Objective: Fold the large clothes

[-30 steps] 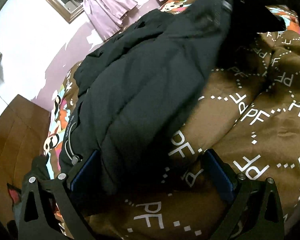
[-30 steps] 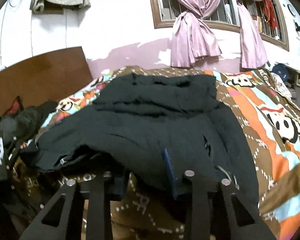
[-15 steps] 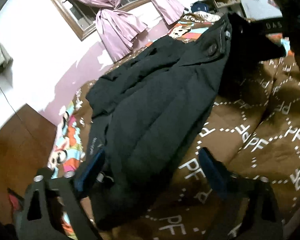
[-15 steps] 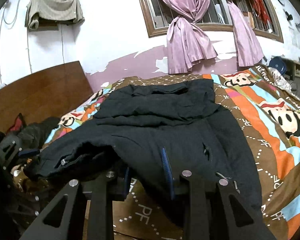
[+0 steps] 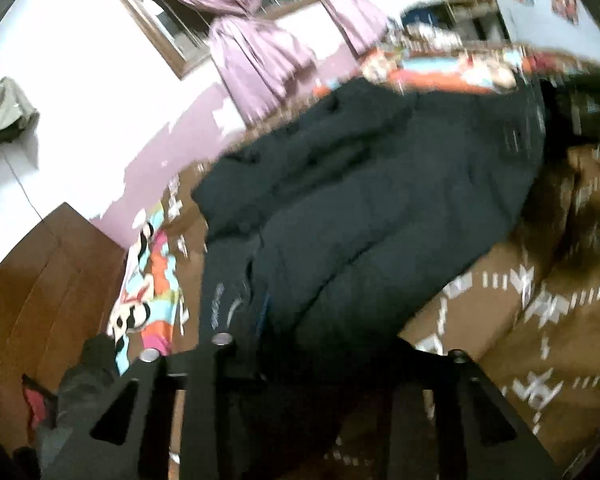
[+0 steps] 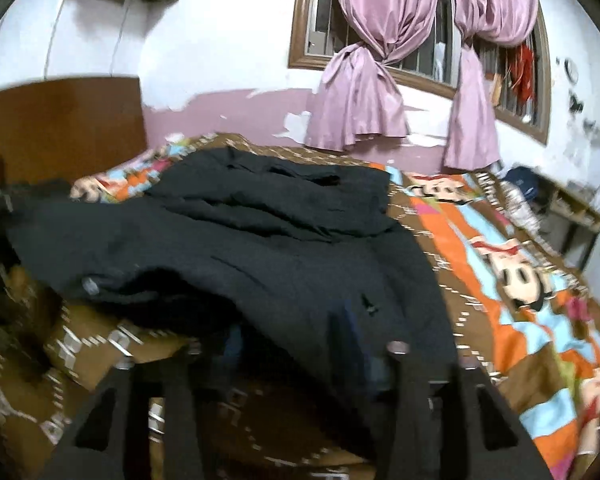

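A large black padded jacket (image 5: 380, 208) lies spread on a bed with a brown lettered and cartoon-print cover (image 5: 520, 312). In the left wrist view my left gripper (image 5: 320, 336) is shut on the jacket's near hem, and the cloth bunches between its fingers. In the right wrist view the jacket (image 6: 260, 240) hangs lifted off the cover, and my right gripper (image 6: 296, 340) is shut on its near edge. The blue finger pads are mostly hidden by cloth. Both views are blurred by motion.
A wooden headboard (image 6: 60, 120) stands at the left, with dark clothes piled beside it (image 5: 88, 380). A window with pink curtains (image 6: 380, 60) is on the far wall. A shelf with clutter (image 6: 560, 208) stands at the right of the bed.
My left gripper has closed from wide open onto the jacket's hem. Both grippers have risen, lifting the jacket's near edge off the cover.
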The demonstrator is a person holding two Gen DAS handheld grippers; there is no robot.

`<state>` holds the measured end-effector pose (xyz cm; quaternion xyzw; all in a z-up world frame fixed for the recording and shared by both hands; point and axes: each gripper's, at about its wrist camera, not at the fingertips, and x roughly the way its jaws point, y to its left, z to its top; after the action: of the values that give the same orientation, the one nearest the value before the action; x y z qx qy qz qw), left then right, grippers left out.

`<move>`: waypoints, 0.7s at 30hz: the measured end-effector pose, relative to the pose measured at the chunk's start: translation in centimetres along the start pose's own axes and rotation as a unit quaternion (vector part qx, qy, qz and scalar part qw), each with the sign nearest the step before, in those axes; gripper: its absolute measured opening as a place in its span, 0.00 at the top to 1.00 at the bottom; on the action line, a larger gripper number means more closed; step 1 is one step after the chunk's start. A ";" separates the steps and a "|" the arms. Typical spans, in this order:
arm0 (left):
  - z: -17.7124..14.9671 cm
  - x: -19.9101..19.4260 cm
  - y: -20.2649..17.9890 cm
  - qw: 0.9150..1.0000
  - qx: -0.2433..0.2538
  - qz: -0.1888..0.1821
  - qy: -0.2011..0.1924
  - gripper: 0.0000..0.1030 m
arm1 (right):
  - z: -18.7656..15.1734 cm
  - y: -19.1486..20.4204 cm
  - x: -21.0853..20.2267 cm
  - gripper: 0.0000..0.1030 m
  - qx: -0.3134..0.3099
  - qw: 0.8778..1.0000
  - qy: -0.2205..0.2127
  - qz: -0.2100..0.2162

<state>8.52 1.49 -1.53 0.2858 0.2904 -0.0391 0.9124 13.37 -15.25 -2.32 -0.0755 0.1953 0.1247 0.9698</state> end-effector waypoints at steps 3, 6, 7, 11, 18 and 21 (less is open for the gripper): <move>2.0 -0.4 2.0 0.999 -0.042 -0.016 -0.019 0.79 | -0.9 0.5 0.3 0.28 -0.017 1.000 0.017 -0.008; 3.8 -0.1 3.7 0.996 -0.074 -0.036 -0.021 0.79 | -1.9 1.6 0.9 0.25 -0.045 0.998 0.044 -0.012; 4.2 -0.1 4.1 0.995 -0.082 -0.043 -0.020 0.79 | -2.3 2.0 1.2 0.25 -0.057 0.997 0.056 -0.020; 5.0 -0.5 4.6 0.992 -0.109 -0.059 -0.017 0.79 | -3.8 3.0 3.4 0.27 -0.093 0.987 0.111 -0.062; 5.1 -0.9 4.9 0.987 -0.138 -0.076 -0.008 0.80 | -3.1 1.3 1.4 0.53 -0.046 0.996 0.050 -0.065; 5.1 -0.9 4.9 0.987 -0.143 -0.078 -0.007 0.80 | -2.8 1.8 1.1 0.71 -0.056 0.996 0.038 -0.053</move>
<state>11.49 2.72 4.82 0.1290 0.3083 -0.0699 0.9399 12.89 -13.85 -5.52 -0.1448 0.2204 0.0806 0.9612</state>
